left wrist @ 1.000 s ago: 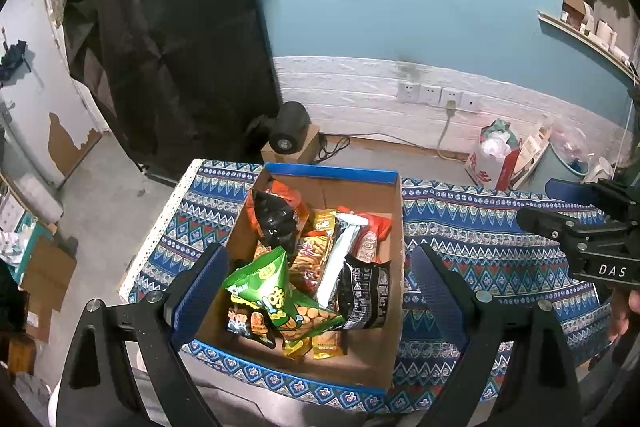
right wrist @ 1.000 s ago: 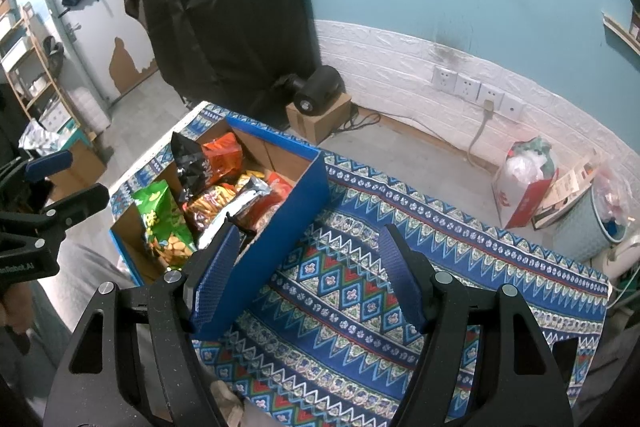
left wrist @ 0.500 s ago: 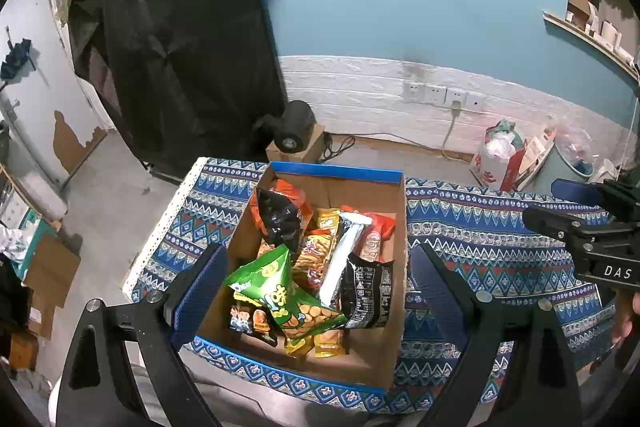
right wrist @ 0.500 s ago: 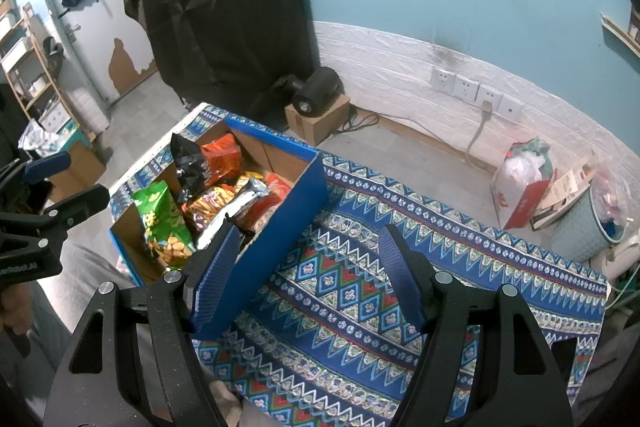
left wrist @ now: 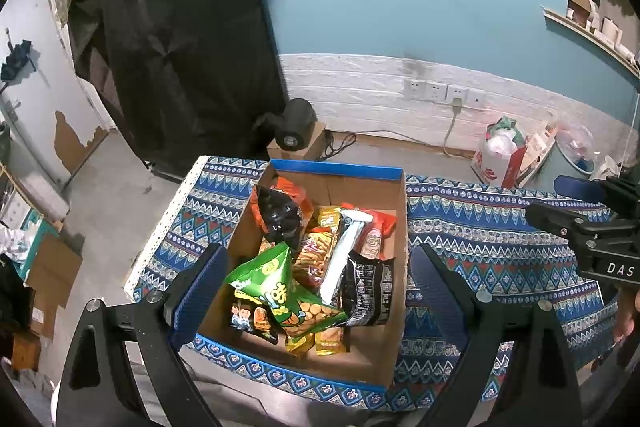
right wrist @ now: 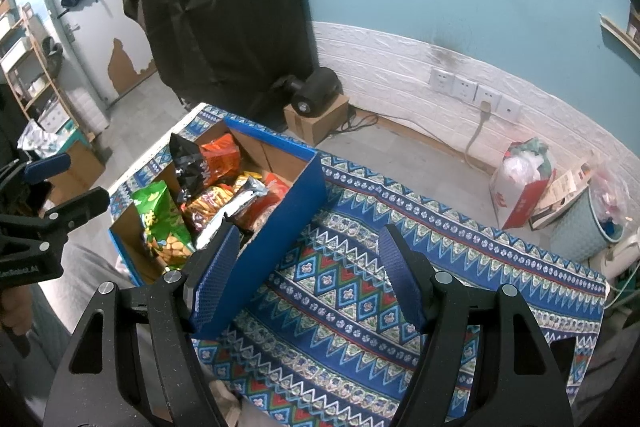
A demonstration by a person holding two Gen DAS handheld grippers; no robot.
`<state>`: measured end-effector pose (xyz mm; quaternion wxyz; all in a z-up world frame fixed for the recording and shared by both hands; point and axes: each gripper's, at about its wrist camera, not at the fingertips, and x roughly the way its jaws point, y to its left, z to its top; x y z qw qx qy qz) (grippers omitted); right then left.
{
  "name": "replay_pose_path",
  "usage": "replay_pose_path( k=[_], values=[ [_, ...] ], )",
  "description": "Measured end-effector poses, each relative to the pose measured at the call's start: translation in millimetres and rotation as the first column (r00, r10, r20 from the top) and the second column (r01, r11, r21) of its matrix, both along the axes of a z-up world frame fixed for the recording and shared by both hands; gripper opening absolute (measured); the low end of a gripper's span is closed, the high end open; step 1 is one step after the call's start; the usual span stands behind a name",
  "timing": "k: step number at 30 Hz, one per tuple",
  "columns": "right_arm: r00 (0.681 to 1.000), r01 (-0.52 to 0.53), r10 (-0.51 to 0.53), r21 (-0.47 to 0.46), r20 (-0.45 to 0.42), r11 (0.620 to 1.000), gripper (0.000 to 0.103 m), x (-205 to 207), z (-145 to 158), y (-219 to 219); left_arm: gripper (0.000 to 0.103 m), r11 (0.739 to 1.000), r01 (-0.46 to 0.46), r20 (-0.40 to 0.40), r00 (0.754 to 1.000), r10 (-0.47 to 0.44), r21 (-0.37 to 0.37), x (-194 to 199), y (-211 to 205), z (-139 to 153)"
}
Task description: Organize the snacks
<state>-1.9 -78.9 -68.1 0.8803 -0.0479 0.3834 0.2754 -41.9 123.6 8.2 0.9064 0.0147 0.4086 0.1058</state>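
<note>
Right now I am holding both grippers, left (left wrist: 316, 291) and right (right wrist: 308, 275), open and empty above the box (left wrist: 394, 311); grabbing the green bag (left wrist: 280, 291) is probably risking dragging neighbouring packets out.

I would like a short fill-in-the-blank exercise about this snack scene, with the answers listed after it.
1. The snack bags lie inside a cardboard box with a ____ rim.
2. The box stands on a patterned tablecloth, at its ____ end in the right wrist view.
3. The left claw is ____ and holds nothing.
4. The green bag pictures small round ____.

Answers: blue; left; open; crackers
</note>
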Motion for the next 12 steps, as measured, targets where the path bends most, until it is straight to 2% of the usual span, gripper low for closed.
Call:
replay_pose_path(
  k=[12],
  values=[
    [1.0, -0.001, 0.001, -0.001, -0.001, 1.0, 0.071, -0.2, -0.2, 0.2, 0.094, 1.0, 0.004, 0.0, 1.0, -0.004, 0.004, -0.8, -1.1, 1.4]
  ],
)
